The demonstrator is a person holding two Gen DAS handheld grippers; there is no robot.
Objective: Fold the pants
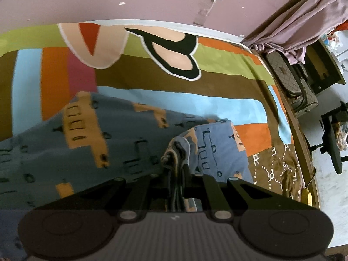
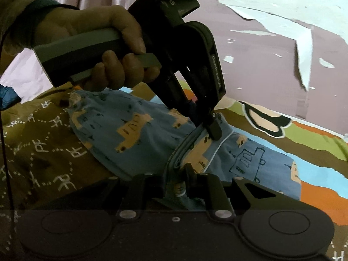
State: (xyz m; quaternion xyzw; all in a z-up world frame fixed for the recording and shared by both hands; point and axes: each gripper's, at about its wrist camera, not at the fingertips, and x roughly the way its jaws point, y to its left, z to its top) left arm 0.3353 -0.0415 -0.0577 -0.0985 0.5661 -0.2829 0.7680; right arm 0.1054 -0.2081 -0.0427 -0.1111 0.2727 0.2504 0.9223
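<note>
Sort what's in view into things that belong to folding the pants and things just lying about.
Part of the job:
- blue cotton pants with a tan truck print
- left gripper, shut on the pants' edge
- right gripper, shut on the pants
- colourful striped bedsheet underneath

Lying about:
- quilted beige handbag
- mauve draped cloth
- black swivel chair

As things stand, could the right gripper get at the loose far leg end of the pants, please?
Probably not yet: the right gripper is shut on the pants edge, as is the left gripper, so it would have to release first.
</note>
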